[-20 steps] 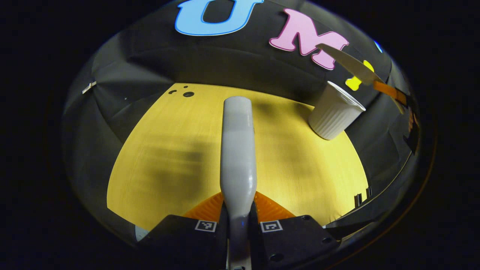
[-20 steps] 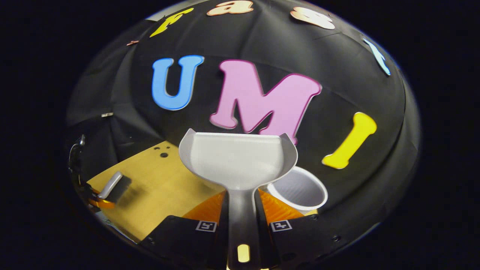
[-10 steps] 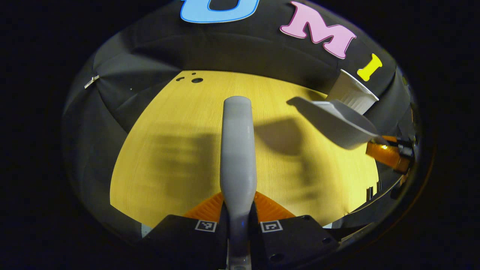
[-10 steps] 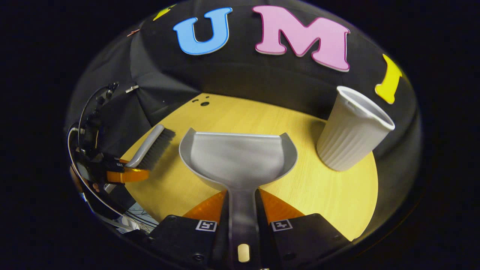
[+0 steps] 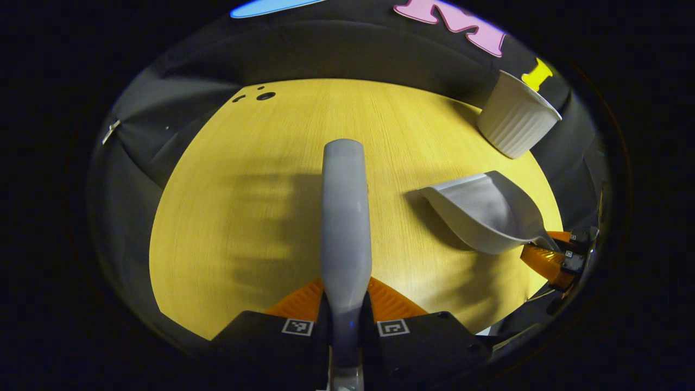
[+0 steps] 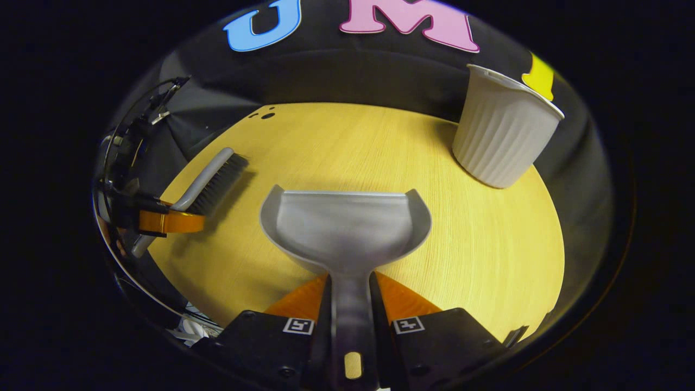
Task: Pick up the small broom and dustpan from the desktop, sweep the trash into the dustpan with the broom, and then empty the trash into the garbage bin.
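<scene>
My left gripper (image 5: 346,296) is shut on the handle of the small grey broom (image 5: 345,217), which points away over the yellow desktop (image 5: 244,217). In the right gripper view the broom (image 6: 214,182) hangs at the left, bristles down, close to the wood, with the left gripper (image 6: 169,221) holding it. My right gripper (image 6: 350,288) is shut on the handle of the grey dustpan (image 6: 345,228); its tray faces up and looks empty. The dustpan (image 5: 483,209) sits low over the table at the right of the left gripper view. The white ribbed bin (image 6: 502,136) stands upright at the far right.
The bin (image 5: 516,122) is near the table's far right edge, beside the black cloth wall. Small dark holes (image 5: 265,96) mark the far left of the desktop. The other gripper (image 5: 545,258) is at the table's right edge. Cables (image 6: 136,125) hang off the left edge.
The dustpan has come down from over the bin to just above the desktop, left of the bin. Both cameras now look down more; the broom has lowered a little.
</scene>
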